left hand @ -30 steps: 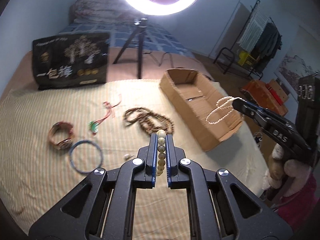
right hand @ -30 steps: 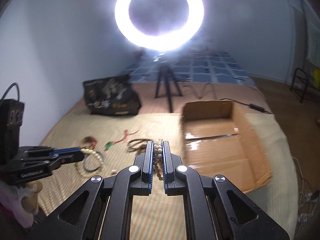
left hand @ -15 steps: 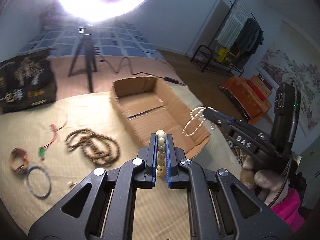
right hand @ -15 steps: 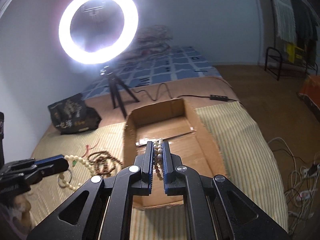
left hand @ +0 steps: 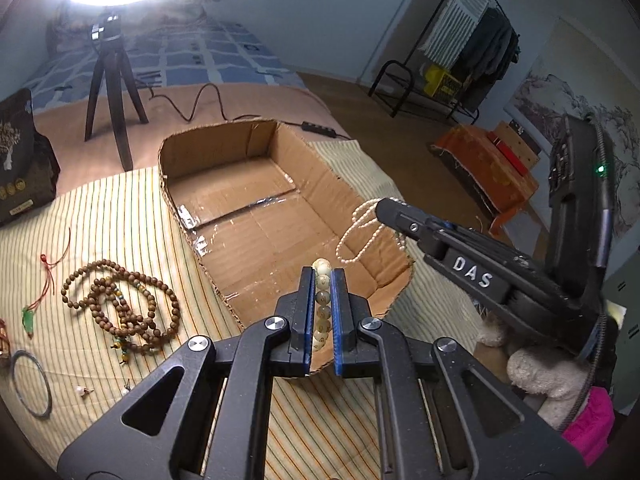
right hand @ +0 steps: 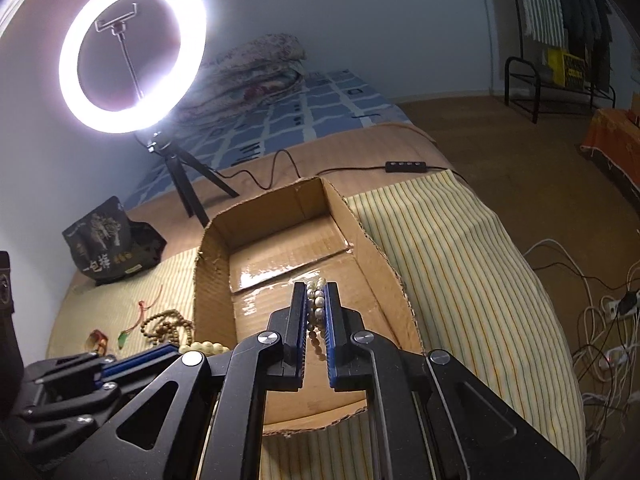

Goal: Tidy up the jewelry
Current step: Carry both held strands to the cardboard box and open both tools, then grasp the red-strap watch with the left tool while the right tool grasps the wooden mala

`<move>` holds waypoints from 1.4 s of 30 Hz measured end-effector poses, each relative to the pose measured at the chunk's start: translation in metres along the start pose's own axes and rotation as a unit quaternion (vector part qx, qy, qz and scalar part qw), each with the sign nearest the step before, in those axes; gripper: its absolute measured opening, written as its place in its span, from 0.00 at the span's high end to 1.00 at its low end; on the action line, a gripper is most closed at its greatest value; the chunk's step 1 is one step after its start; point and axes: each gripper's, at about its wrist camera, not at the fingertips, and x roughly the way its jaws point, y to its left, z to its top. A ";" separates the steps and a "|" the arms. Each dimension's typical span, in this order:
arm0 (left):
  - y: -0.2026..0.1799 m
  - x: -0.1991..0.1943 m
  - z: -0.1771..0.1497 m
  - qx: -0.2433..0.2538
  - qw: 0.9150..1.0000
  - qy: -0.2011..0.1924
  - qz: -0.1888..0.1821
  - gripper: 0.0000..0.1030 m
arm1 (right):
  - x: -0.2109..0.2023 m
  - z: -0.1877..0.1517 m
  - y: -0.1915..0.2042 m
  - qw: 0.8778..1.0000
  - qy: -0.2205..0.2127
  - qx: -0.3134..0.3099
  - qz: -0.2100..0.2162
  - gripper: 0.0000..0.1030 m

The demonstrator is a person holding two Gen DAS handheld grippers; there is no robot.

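Observation:
My left gripper (left hand: 323, 276) is shut on a bracelet of large pale beads (left hand: 322, 304), held above the near end of an open cardboard box (left hand: 256, 236). My right gripper (right hand: 316, 292) is shut on a small white pearl strand (right hand: 317, 304) over the same box (right hand: 376, 264). In the left wrist view the right gripper (left hand: 384, 208) comes in from the right with pearl loops (left hand: 360, 232) hanging over the box's right wall. The left gripper's fingers (right hand: 140, 358) show at lower left of the right wrist view with the pale beads (right hand: 204, 347).
On the striped cloth (left hand: 120, 216) left of the box lie a brown bead necklace (left hand: 124, 312), a green pendant on red cord (left hand: 30, 316), a thin dark ring (left hand: 32, 388) and a small earring (left hand: 82, 391). A ring light on a tripod (right hand: 132, 52) and a black bag (right hand: 108, 248) stand behind.
Both grippers have swung right from over the cloth toward the box and closer to it, each still holding its beads. The box now fills the middle of both views.

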 end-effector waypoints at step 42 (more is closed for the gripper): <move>0.131 -0.111 -0.009 -0.032 0.990 -0.064 0.124 0.57 | 0.003 -0.005 0.094 0.995 0.000 -0.089 0.045 0.40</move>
